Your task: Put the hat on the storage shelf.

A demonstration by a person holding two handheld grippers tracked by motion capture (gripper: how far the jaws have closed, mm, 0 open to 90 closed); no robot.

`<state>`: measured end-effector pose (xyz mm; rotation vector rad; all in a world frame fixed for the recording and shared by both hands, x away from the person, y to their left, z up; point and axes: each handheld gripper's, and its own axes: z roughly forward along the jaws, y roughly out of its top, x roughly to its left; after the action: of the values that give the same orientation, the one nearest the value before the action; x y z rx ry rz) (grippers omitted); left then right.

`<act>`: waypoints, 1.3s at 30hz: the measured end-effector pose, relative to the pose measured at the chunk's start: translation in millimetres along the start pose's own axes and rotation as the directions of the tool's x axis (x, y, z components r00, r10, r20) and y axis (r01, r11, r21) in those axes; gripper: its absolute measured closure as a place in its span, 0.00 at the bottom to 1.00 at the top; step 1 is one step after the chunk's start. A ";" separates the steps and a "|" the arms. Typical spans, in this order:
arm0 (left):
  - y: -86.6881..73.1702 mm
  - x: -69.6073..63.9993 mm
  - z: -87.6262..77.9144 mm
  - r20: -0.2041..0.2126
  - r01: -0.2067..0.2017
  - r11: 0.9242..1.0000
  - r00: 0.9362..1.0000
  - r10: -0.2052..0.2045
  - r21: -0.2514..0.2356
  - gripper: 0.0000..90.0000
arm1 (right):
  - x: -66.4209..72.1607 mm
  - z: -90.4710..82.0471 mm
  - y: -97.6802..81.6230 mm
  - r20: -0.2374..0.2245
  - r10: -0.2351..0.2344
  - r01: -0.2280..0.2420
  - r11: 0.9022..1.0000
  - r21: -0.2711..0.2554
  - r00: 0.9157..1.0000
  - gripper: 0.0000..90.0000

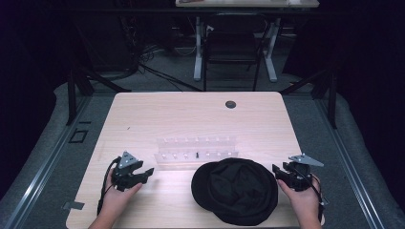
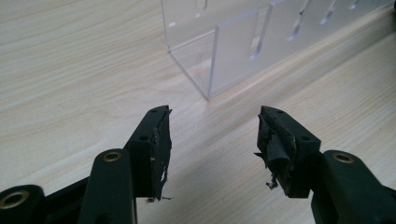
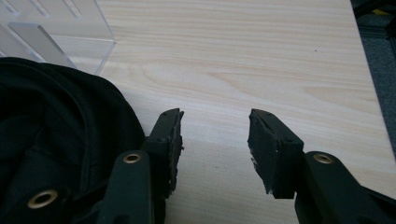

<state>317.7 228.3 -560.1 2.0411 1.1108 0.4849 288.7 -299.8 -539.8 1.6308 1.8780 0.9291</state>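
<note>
A: Where does the black cap (image 1: pixel 235 191) sit?

B: In the lower middle of the high view, flat on the wooden table (image 1: pixel 191 119), just below the clear plastic rack (image 1: pixel 196 151) (the rack has a row of slots along it). In the right gripper view the cap (image 3: pixel 56 140) takes up the lower left of the frame, with a corner of the rack (image 3: pixel 56 37) at the upper left.

A: And the right gripper (image 1: pixel 286 174)?

B: At the lower right of the high view, just beside the cap's right edge, held in the person's hand. In its own view the right gripper (image 3: pixel 215 140) has its jaws standing apart with bare table between them; the left-hand jaw in that frame is right against the cap's fabric, though I cannot tell whether it touches.

A: The left gripper (image 1: pixel 143 174)?

B: Lower left of the high view, well apart from the cap. Seen in its own view, the left gripper (image 2: pixel 212 140) has its jaws wide apart, nothing between them, with the rack's end (image 2: pixel 233 51) at the upper middle of the frame.
</note>
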 end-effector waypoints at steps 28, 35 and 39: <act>1.4 -5.9 1.8 0.011 -0.027 1.000 1.000 0.027 0.007 0.50 | 9.7 -41.0 21.3 -0.023 -0.019 0.022 0.991 0.131 1.000 0.67; 0.8 -7.1 -1.1 0.007 -0.029 1.000 1.000 0.029 0.000 0.50 | 4.2 -43.4 18.5 -0.043 0.038 -0.029 0.980 0.199 0.998 0.70; 1.4 -8.1 -1.7 0.007 -0.034 0.999 0.999 0.034 -0.001 0.50 | 4.9 -45.6 18.3 -0.060 0.049 -0.036 0.978 0.206 0.997 0.68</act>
<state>313.0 221.8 -557.8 2.0619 1.0733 0.4949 266.3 -302.1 -495.9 1.7856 2.0485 0.8380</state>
